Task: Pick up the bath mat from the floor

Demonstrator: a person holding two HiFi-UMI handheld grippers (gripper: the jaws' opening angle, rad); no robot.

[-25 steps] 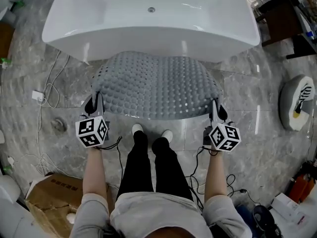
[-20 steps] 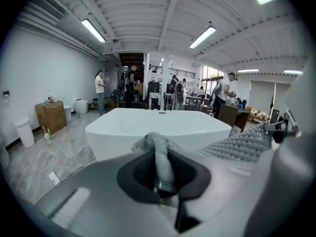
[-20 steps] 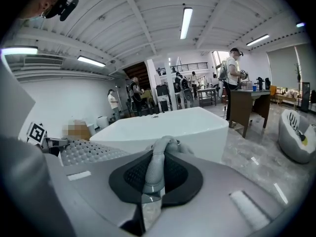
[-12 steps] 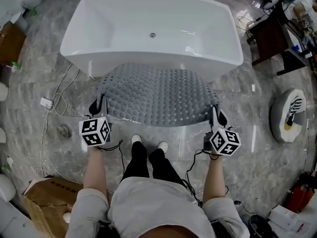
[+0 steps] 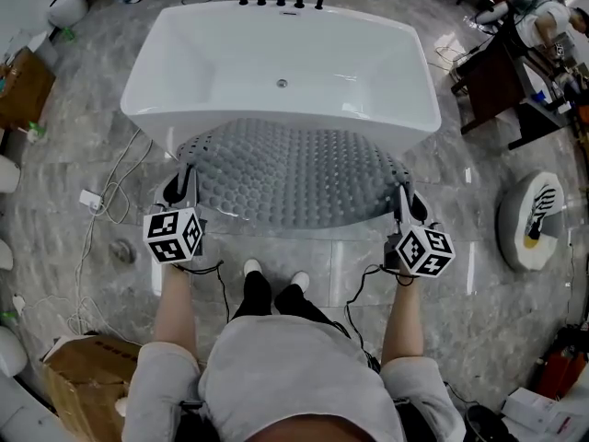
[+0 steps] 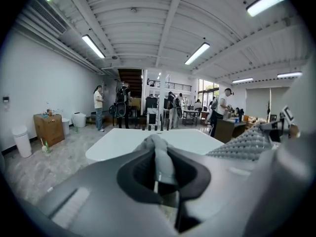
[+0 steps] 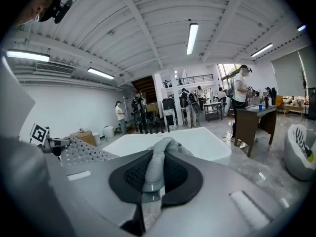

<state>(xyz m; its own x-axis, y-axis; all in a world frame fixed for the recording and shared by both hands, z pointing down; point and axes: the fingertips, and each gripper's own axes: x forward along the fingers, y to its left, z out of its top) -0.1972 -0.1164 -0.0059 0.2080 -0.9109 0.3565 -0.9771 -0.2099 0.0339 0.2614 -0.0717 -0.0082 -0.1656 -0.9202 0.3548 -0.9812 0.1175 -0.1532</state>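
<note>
**Bath mat held by two corners**

The left gripper (image 5: 184, 182) is closed tightly on the left corner of the grey bath mat (image 5: 294, 173). The mat is stretched out, raised, beside the white bathtub (image 5: 421, 74). The right gripper (image 5: 406, 201) pinches the mat's right corner.

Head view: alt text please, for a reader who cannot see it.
Seen from above, a person holds a grey bobbled bath mat spread between two grippers, the left gripper and right gripper each shut on a near corner. A white bathtub stands just beyond, on a grey marble floor.
</note>
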